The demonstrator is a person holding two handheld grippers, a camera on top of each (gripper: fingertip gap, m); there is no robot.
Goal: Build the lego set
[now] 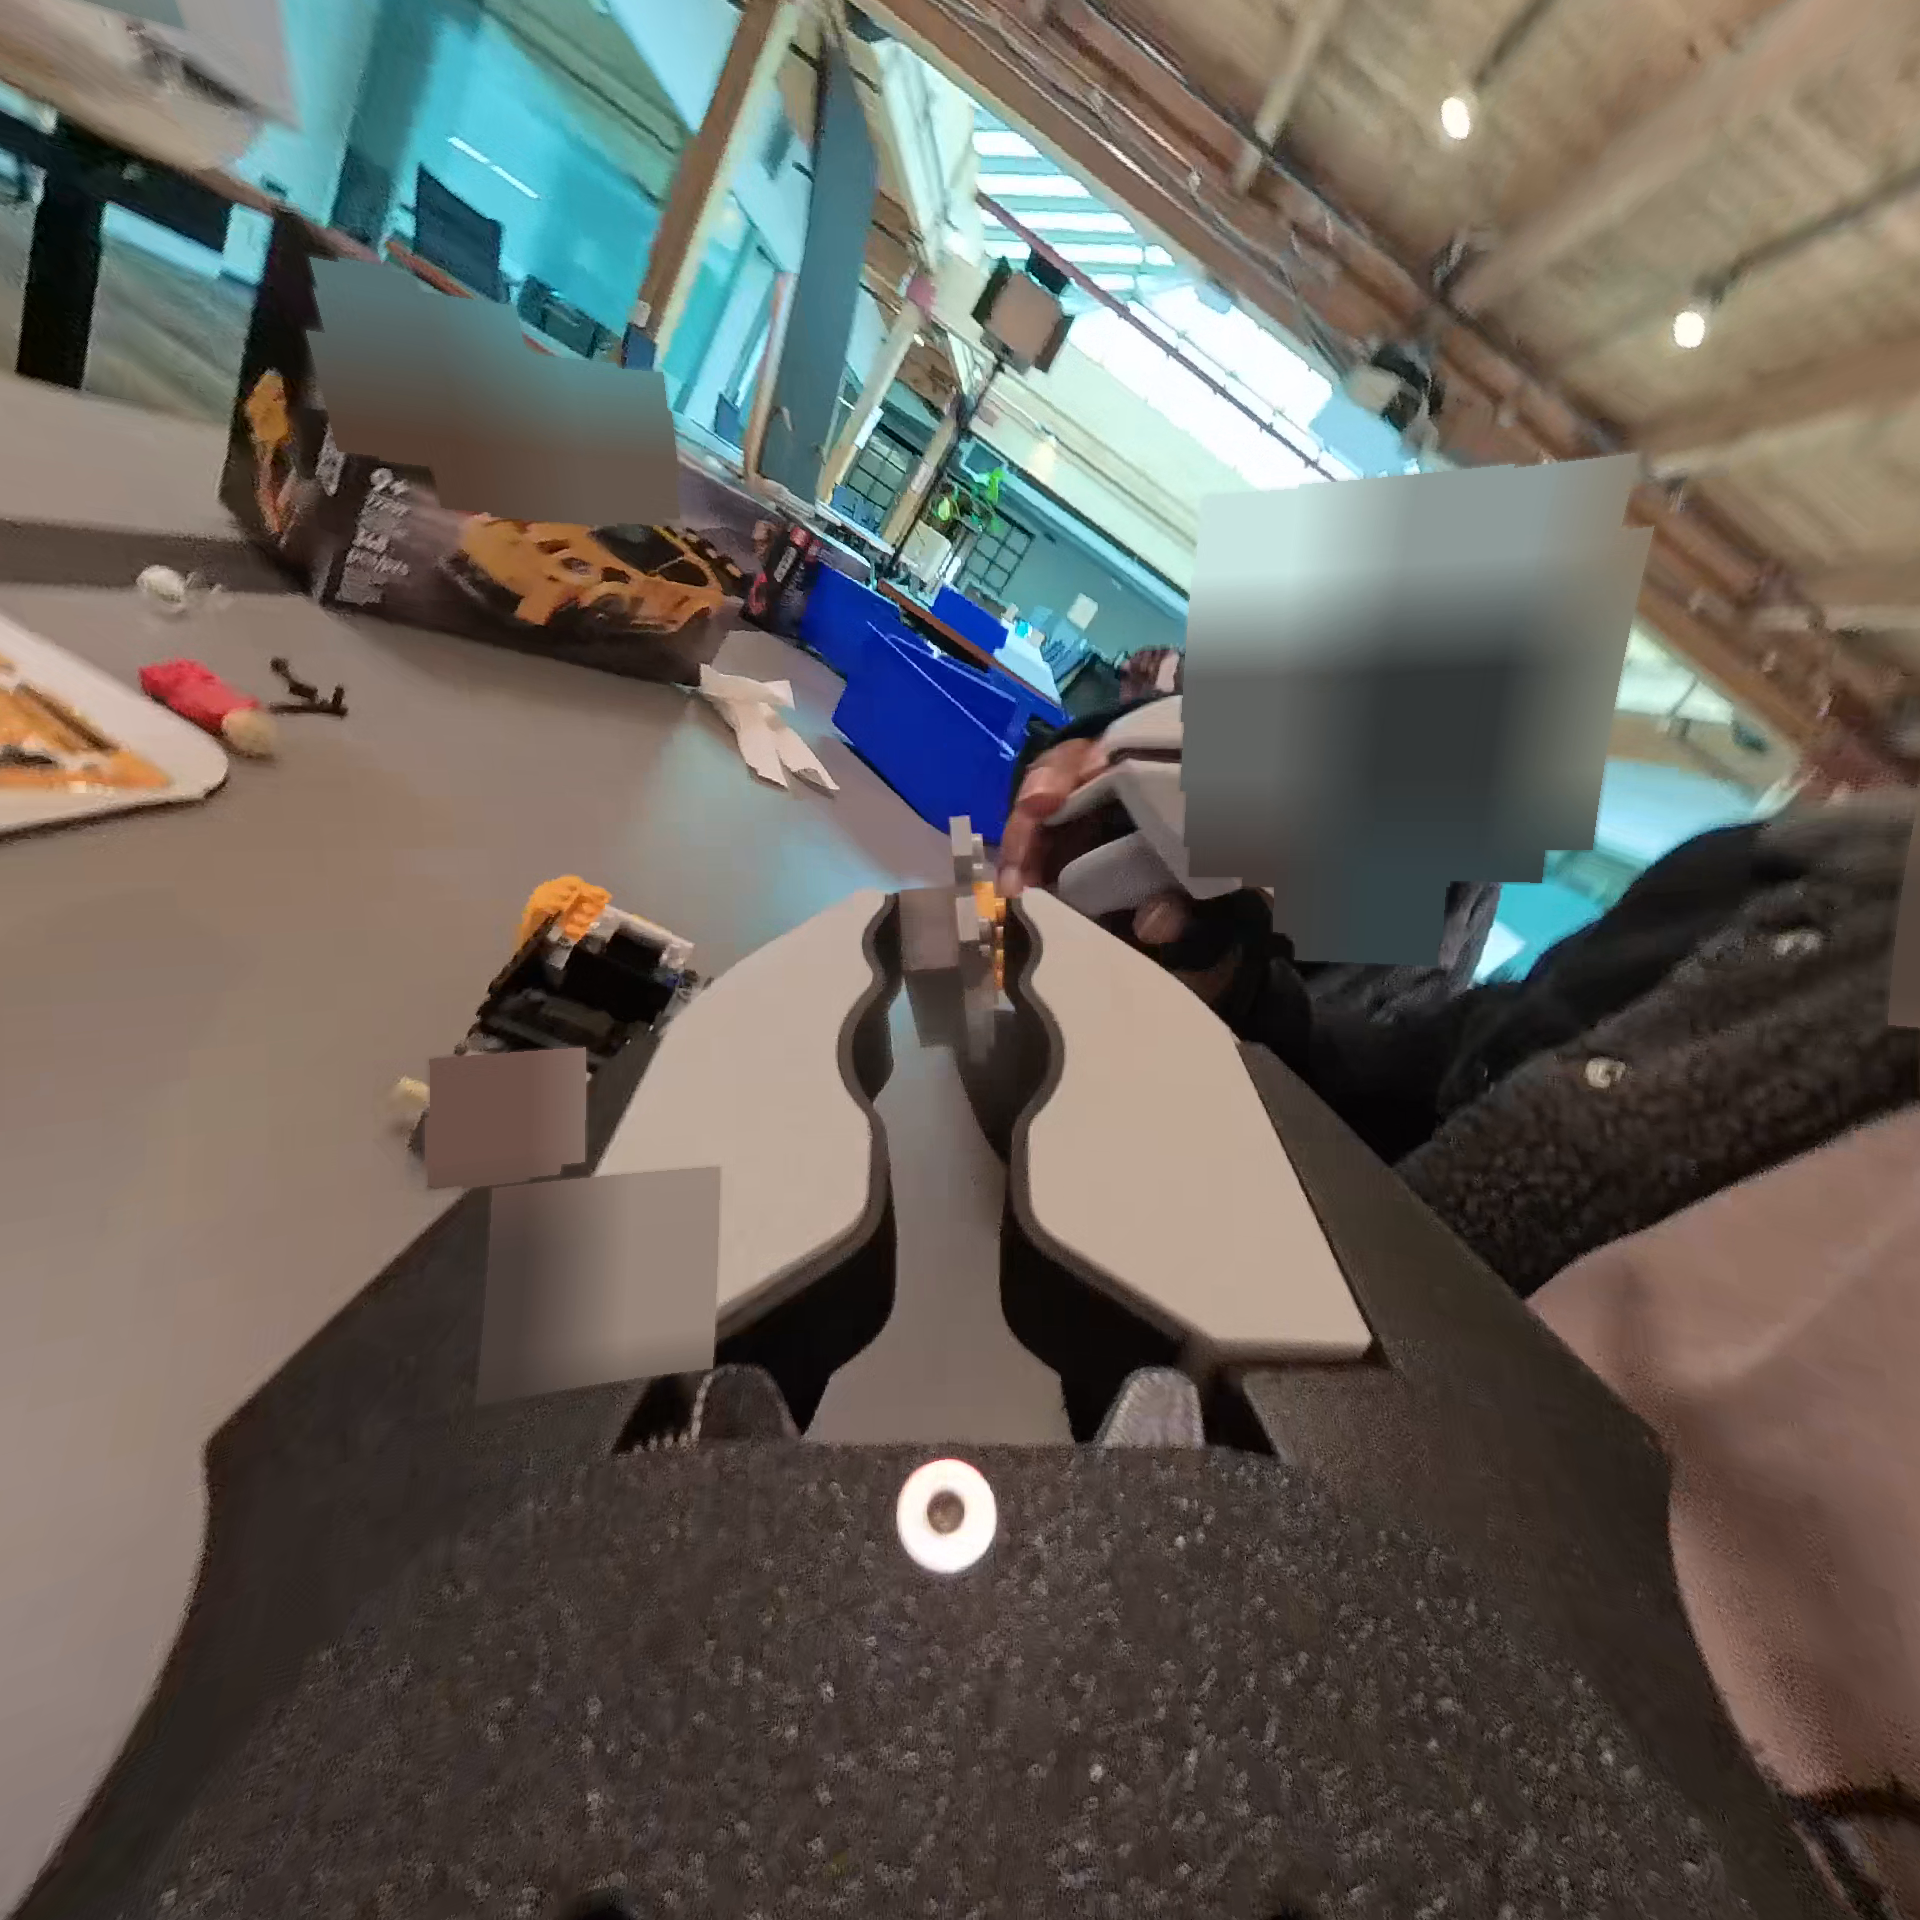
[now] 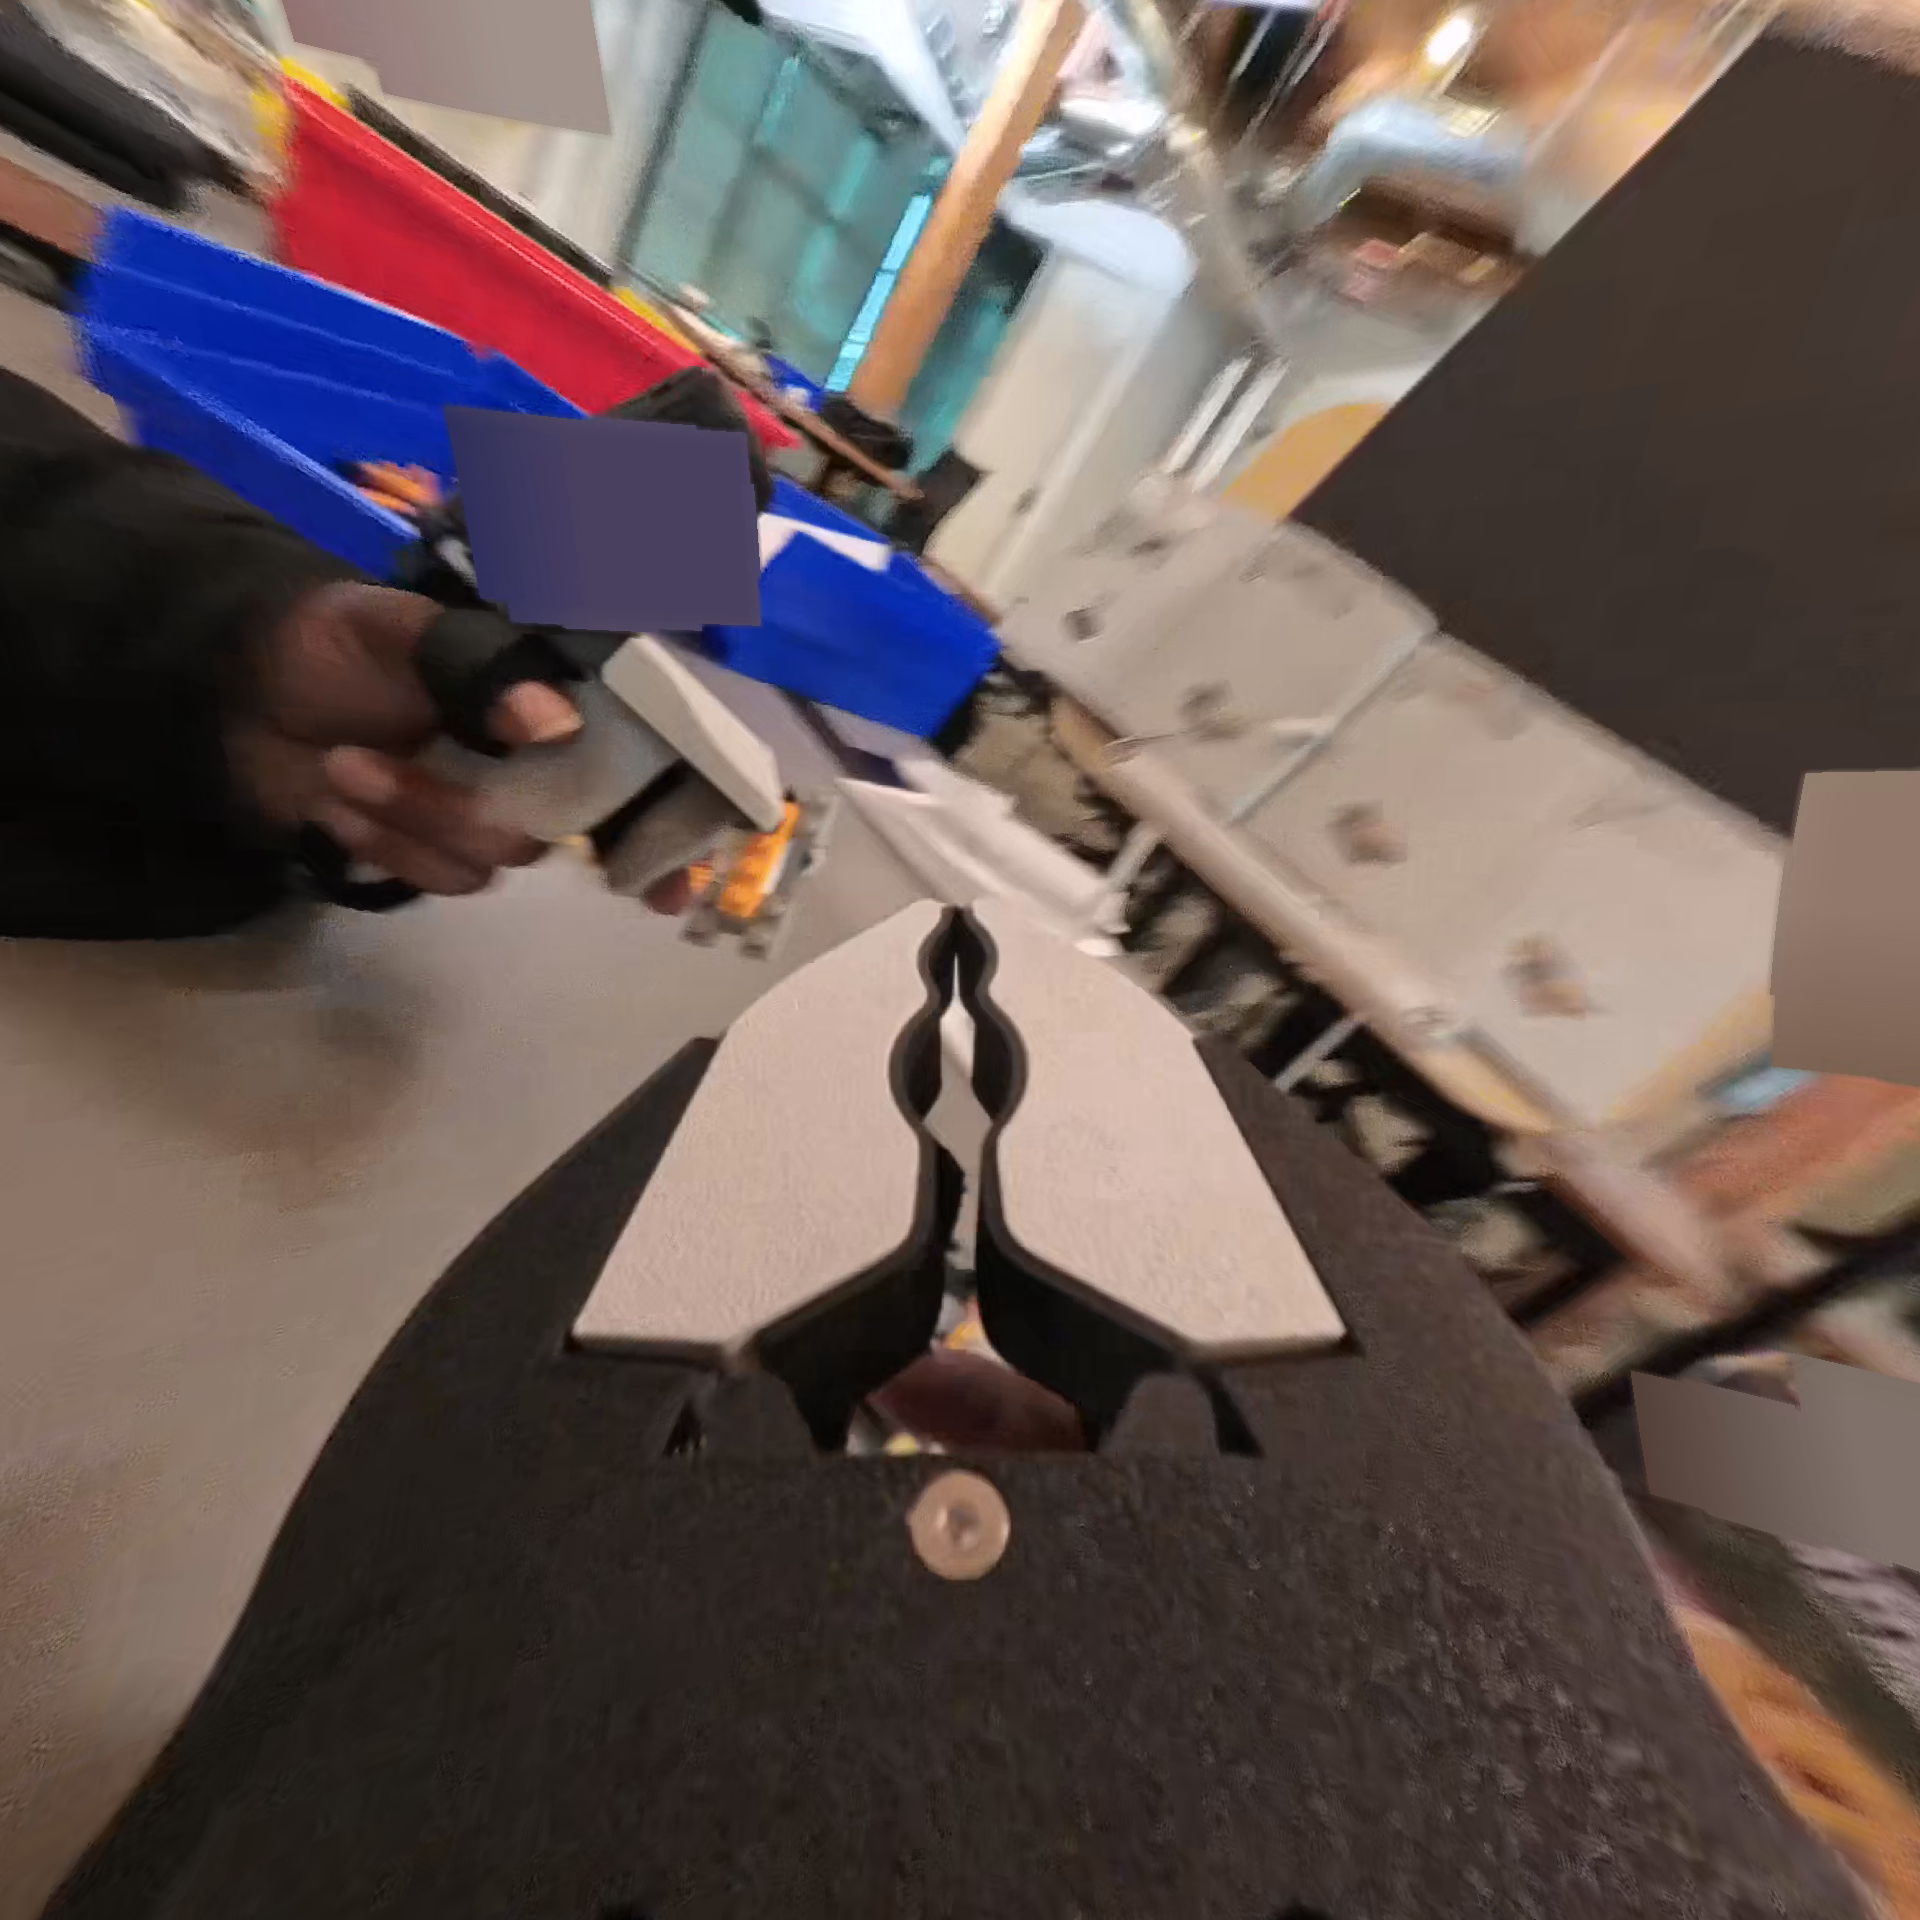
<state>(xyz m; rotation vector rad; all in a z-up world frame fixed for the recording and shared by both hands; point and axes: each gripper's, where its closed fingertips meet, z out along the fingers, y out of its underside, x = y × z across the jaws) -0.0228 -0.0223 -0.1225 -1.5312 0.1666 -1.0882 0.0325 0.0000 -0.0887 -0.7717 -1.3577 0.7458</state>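
Note:
My left gripper (image 1: pixel 956 920) is shut on a small grey and orange lego sub-assembly (image 1: pixel 971 914) and holds it above the grey table (image 1: pixel 416 810). The assembly stands upright between the pads, and a grey part sticks out past the fingertips. The right wrist view shows the same gripper (image 2: pixel 727 842) in a person's hand, with the assembly (image 2: pixel 753 878) at its tips. My right gripper (image 2: pixel 954 923) is shut, with nothing visible between its pads. It is just right of the held assembly. In the left wrist view it is partly hidden by a blurred patch.
A partly built black and orange car (image 1: pixel 582 977) sits on the table left of my left gripper. Farther back lie the set's box (image 1: pixel 499 571), a booklet (image 1: pixel 83 748), a red piece (image 1: pixel 192 691), small black parts (image 1: pixel 307 694), torn white paper (image 1: pixel 764 722) and blue bins (image 1: pixel 935 707). The grippers' ends are close to 8 cm from one another. Left tips and right tips are each some 30 cm from the red piece (image 1: pixel 192 691).

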